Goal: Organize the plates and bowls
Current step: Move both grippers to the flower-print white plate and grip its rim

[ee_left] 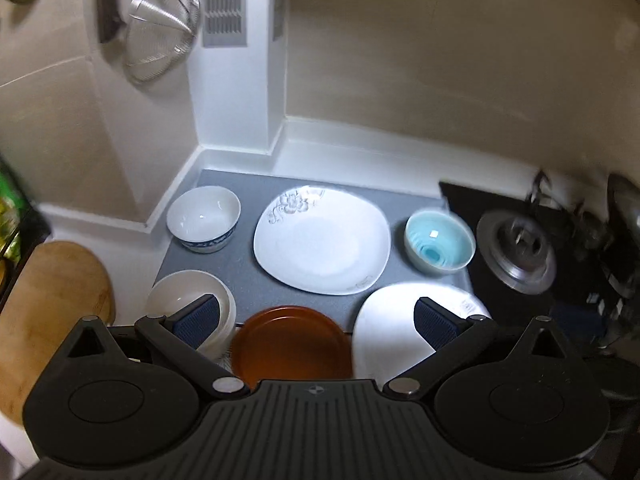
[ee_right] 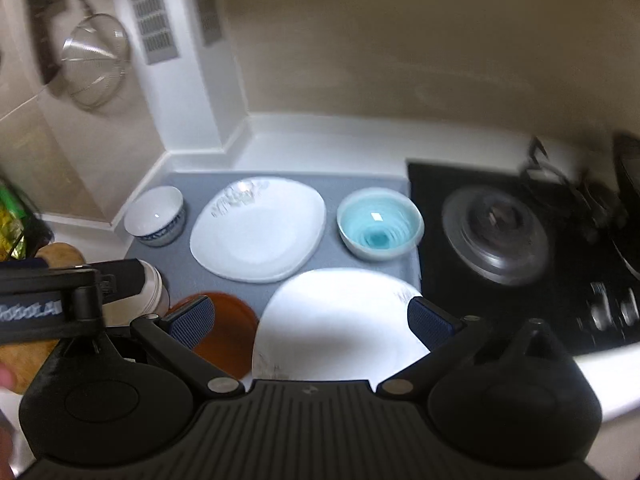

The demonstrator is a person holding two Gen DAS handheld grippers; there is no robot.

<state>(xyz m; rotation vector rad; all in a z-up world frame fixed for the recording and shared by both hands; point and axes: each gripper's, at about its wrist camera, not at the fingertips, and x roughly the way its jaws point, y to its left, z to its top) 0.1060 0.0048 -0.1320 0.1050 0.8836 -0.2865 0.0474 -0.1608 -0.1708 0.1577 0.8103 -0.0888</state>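
Note:
On a grey mat (ee_left: 240, 280) lie a white flower-patterned plate (ee_left: 322, 240), a white bowl with a blue band (ee_left: 203, 218), a light blue bowl (ee_left: 439, 239), a cream bowl (ee_left: 188, 296), a brown plate (ee_left: 292, 344) and a second white plate (ee_left: 384, 332). My left gripper (ee_left: 316, 322) hangs open above the brown plate, holding nothing. My right gripper (ee_right: 312, 322) is open over the near white plate (ee_right: 340, 324), also holding nothing. The right wrist view shows the same blue bowl (ee_right: 379, 229), patterned plate (ee_right: 258, 228), blue-banded bowl (ee_right: 155, 216) and brown plate (ee_right: 228, 332).
A black stove (ee_right: 496, 236) with a burner borders the mat on the right. A wooden board (ee_left: 52, 320) sits at the left. Metal strainers (ee_left: 164, 28) hang on the wall. The left gripper's body (ee_right: 60, 304) juts in at the left of the right wrist view.

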